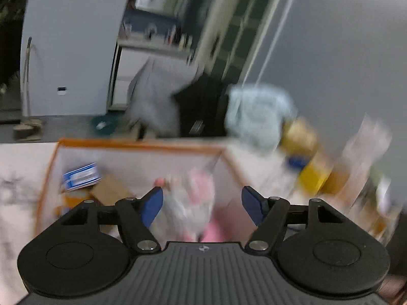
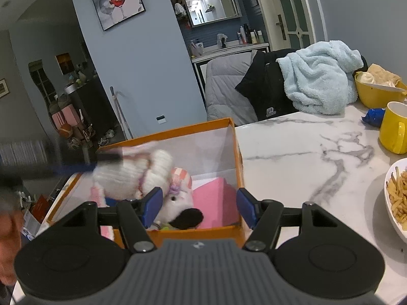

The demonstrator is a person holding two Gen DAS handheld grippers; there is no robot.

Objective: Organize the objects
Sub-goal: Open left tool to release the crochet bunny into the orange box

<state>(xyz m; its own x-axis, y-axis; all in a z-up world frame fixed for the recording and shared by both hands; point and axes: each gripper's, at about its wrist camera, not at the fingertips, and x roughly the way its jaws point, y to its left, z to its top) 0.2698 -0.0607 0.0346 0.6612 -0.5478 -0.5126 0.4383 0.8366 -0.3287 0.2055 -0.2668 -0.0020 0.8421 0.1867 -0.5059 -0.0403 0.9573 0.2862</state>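
Note:
An orange box [image 2: 178, 129] stands on the marble table [image 2: 305, 165]. Inside it lie a white and pink plush toy [image 2: 132, 172] and a pink block [image 2: 216, 193]. My right gripper [image 2: 199, 208] hovers open over the box's near right corner, its pads touching nothing. The left wrist view is blurred. There my left gripper [image 1: 202, 203] is open above the box [image 1: 140, 143], with the plush toy [image 1: 188, 203] below and between its pads, not pressed. In the right wrist view the left gripper [image 2: 96, 162] is a blurred streak at the toy's left side.
A blue and white packet [image 1: 81, 176] and brown card [image 1: 109, 190] lie at the box's left end. On the table's right side are a yellow mug [image 2: 393, 127], a yellow bowl [image 2: 376, 94], a plate of fries [image 2: 396, 195] and a blue wrapper [image 2: 374, 117]. Light blue fleece [image 2: 318, 76] hangs over a chair.

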